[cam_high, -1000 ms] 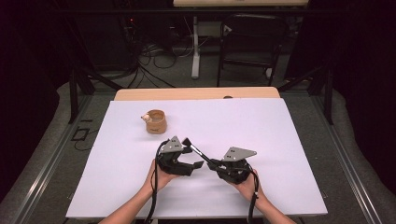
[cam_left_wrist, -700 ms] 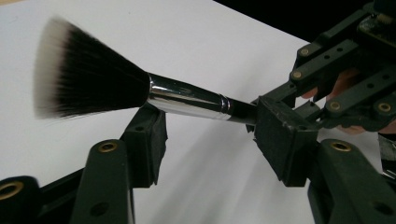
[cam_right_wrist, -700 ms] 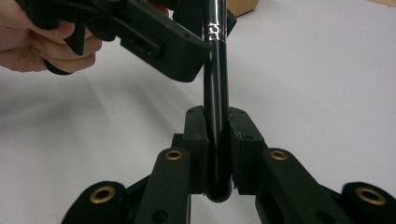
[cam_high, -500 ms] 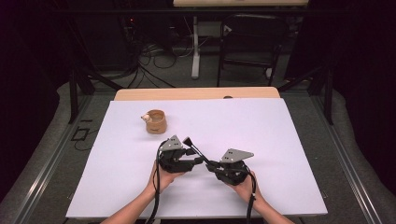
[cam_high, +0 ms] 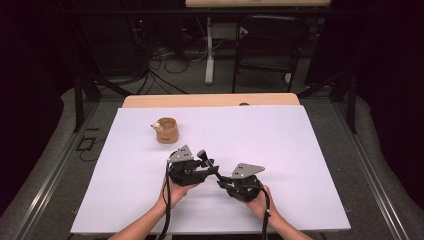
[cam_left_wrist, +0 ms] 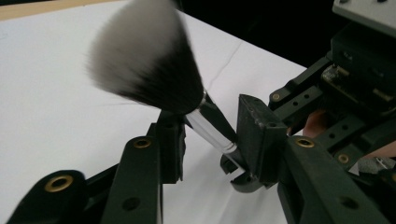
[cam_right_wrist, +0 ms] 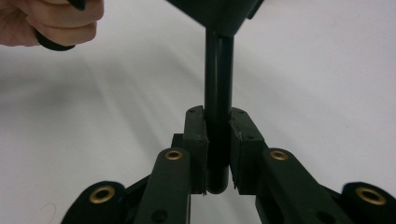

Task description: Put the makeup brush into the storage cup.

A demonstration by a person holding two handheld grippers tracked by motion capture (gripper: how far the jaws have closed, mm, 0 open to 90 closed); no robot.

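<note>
A makeup brush (cam_left_wrist: 144,56) with a fluffy white-and-black head, a silver ferrule (cam_left_wrist: 212,128) and a black handle (cam_right_wrist: 218,70) is held up over the white table sheet (cam_high: 280,145). My right gripper (cam_right_wrist: 218,144) is shut on the lower end of the handle. My left gripper (cam_left_wrist: 210,140) has its jaws on either side of the ferrule. They have just been closing, and gaps still show beside the ferrule. In the high view the left gripper (cam_high: 207,167) and right gripper (cam_high: 222,180) meet at the brush (cam_high: 201,154) near the table's front middle.
A small wooden cup (cam_high: 167,131) with a pale round knob at its left rim stands back left on the sheet. A wooden table edge (cam_high: 210,100) runs behind the sheet. Beyond it are a chair (cam_high: 270,45), cables and dark floor.
The left gripper's jaws have narrowed around the brush just below its head. Both hands have stayed nearly in place, and the right gripper still holds the handle.
</note>
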